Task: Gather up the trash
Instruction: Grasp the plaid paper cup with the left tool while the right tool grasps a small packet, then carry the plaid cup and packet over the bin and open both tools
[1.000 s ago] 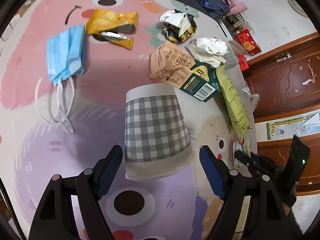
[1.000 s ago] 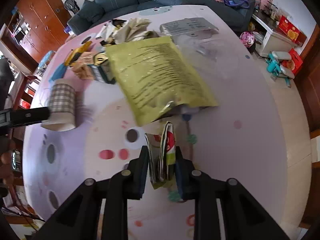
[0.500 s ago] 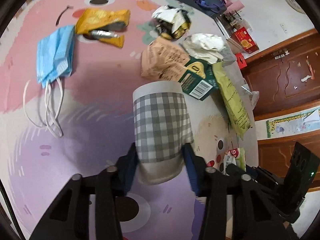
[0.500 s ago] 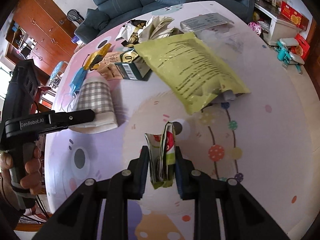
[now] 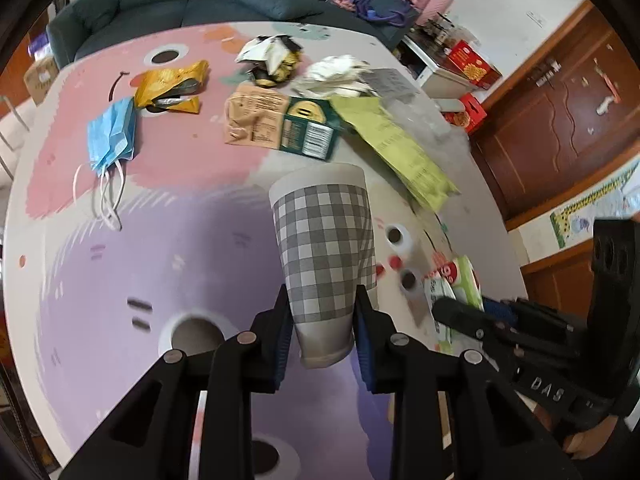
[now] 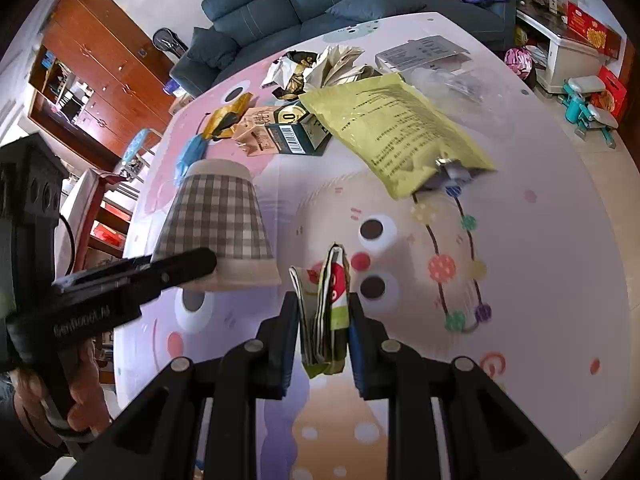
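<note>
My left gripper point(image 5: 322, 320) is shut on a grey checked paper cup point(image 5: 326, 248), upside down and lifted off the table; the cup also shows in the right wrist view point(image 6: 216, 216). My right gripper point(image 6: 324, 320) is shut on a folded red, white and green wrapper point(image 6: 326, 304), held above the table; the wrapper also shows in the left wrist view point(image 5: 452, 284). Other trash lies farther back: a yellow-green pouch point(image 6: 396, 128), a green and tan carton point(image 5: 280, 124), a blue face mask point(image 5: 112, 132), a gold wrapper point(image 5: 172, 84) and crumpled paper point(image 5: 340, 76).
The round table point(image 5: 120, 280) has a pink and purple cartoon cover. A dark blue sofa point(image 6: 340, 4) stands behind it. Wooden cabinets point(image 5: 560, 100) stand to the right in the left wrist view. A white low table with red boxes point(image 6: 576, 40) is beside the sofa.
My left gripper closed on the checked cup and lifted it, tilting back from the table. My right gripper kept hold of the folded wrapper and moved closer to the cup.
</note>
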A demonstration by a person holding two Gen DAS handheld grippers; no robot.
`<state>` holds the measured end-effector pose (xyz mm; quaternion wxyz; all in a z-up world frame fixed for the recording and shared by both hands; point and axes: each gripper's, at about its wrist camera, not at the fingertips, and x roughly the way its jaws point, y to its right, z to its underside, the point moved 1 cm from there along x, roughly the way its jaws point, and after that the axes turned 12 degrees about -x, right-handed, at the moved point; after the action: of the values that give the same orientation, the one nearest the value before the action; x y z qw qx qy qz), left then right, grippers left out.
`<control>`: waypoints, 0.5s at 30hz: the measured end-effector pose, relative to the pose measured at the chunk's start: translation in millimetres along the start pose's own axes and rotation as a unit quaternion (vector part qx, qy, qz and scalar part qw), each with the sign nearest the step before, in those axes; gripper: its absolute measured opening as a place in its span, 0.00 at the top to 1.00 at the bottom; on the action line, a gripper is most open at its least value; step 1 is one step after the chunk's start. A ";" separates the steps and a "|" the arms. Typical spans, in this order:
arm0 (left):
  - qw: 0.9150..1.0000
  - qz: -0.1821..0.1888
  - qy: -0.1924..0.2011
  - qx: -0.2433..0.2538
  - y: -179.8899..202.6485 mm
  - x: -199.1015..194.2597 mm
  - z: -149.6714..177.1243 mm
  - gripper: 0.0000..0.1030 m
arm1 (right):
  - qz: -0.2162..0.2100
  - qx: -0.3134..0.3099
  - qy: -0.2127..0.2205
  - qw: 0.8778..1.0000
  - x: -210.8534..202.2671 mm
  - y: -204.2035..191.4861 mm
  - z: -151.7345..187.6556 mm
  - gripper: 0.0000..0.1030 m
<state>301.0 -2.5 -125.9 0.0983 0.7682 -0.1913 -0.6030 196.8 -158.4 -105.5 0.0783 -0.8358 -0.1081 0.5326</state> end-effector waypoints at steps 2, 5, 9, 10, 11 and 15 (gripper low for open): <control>1.000 -0.003 0.000 0.007 7.5 -8.8 15.8 0.75 | -0.005 -0.001 0.005 1.000 -11.0 0.5 9.6 0.78; 1.000 -0.003 0.000 0.010 20.3 -21.2 43.5 0.75 | -0.013 -0.006 0.014 1.000 -29.0 -0.2 25.7 0.78; 1.000 -0.001 0.008 0.008 42.7 -39.8 88.8 0.75 | -0.023 -0.016 0.021 0.999 -56.1 0.7 54.1 0.78; 1.000 0.000 0.008 0.007 47.5 -42.6 96.3 0.75 | -0.025 -0.020 0.021 0.999 -63.2 1.3 62.4 0.78; 1.000 -0.001 0.012 0.006 56.4 -47.3 111.0 0.75 | -0.027 -0.025 0.022 0.999 -70.8 1.9 71.8 0.78; 1.000 -0.008 0.024 0.004 81.5 -57.3 157.4 0.75 | -0.035 -0.049 0.020 0.998 -95.4 4.1 109.0 0.78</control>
<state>123.5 -40.3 -83.8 0.0952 0.7842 -0.1855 -0.5844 59.2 -185.8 -69.1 0.0584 -0.8445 -0.1618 0.5071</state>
